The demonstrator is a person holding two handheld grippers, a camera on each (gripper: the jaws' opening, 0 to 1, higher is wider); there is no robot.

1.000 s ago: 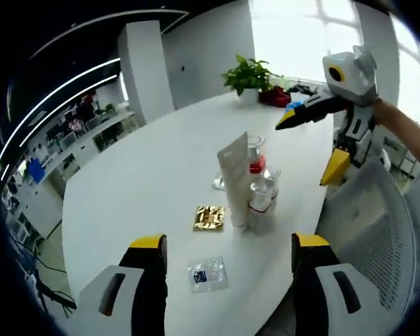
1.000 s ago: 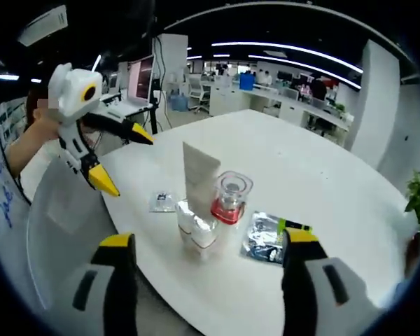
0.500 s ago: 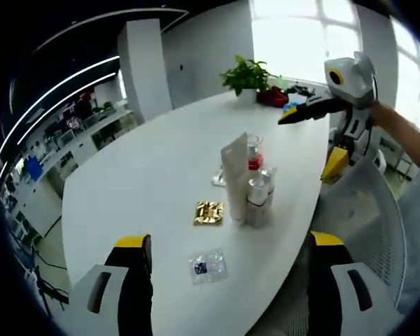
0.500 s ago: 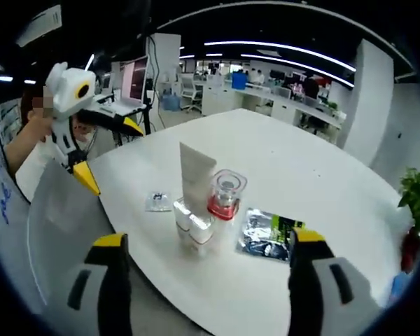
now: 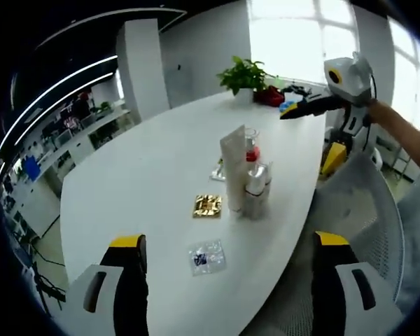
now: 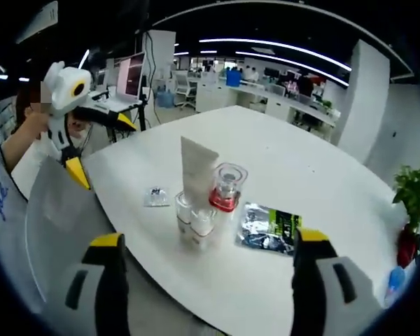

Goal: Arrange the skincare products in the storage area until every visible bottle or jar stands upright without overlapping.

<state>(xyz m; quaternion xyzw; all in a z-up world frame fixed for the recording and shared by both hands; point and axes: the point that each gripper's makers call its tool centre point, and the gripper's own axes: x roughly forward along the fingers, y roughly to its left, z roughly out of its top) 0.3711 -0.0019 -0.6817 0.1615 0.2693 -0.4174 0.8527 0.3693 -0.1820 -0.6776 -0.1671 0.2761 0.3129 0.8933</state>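
On the white table a white tube stands upright in a tight group. A red-based jar stands just behind it, and small clear bottles stand beside it. In the right gripper view the tube, jar and clear bottles stand upright, close together. My left gripper is open and empty, held back from the group. My right gripper is open and empty too. Each gripper shows in the other's view, raised beside the table: right, left.
Flat sachets lie around the group: a gold one, a small clear one, a silver-black one. A grey mesh chair back stands at the table edge. A potted plant sits at the far end.
Both cameras have drawn back a little from the group, so the products look smaller. The bottles, jar and tube stand as before.
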